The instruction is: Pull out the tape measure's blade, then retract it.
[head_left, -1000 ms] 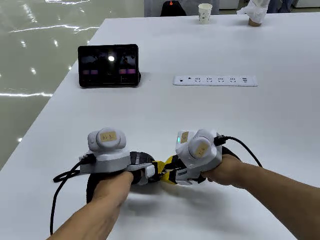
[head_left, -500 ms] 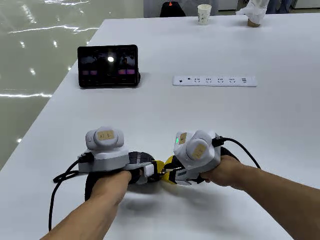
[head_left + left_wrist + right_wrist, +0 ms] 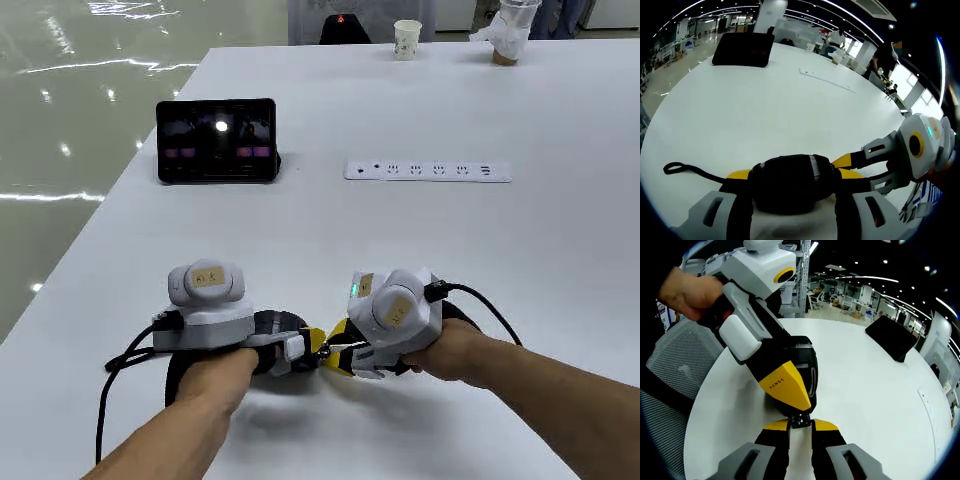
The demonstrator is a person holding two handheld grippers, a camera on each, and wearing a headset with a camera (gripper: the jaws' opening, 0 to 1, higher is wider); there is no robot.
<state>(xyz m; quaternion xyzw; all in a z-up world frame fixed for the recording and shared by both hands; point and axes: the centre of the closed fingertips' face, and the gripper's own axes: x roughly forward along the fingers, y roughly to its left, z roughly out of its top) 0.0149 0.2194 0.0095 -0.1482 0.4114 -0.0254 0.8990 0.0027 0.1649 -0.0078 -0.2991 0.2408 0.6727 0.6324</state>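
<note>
The tape measure (image 3: 790, 182) is a black case with a thin black wrist loop (image 3: 685, 169), lying low over the white table (image 3: 400, 240). My left gripper (image 3: 792, 175) is shut on the case, one finger on each side. In the right gripper view the case (image 3: 802, 362) sits just ahead, with the left gripper's yellow pad (image 3: 785, 385) against it. My right gripper (image 3: 801, 426) is shut on the small blade tab at the case's mouth. No length of blade shows between them. In the head view the two grippers meet near the table's front edge around the tape measure (image 3: 318, 350).
A dark tablet (image 3: 215, 140) stands propped at the back left. A white power strip (image 3: 428, 171) lies mid-table. A paper cup (image 3: 406, 40) and a person's gloved hand (image 3: 505, 30) are at the far edge. The table's left edge (image 3: 100, 230) drops to the floor.
</note>
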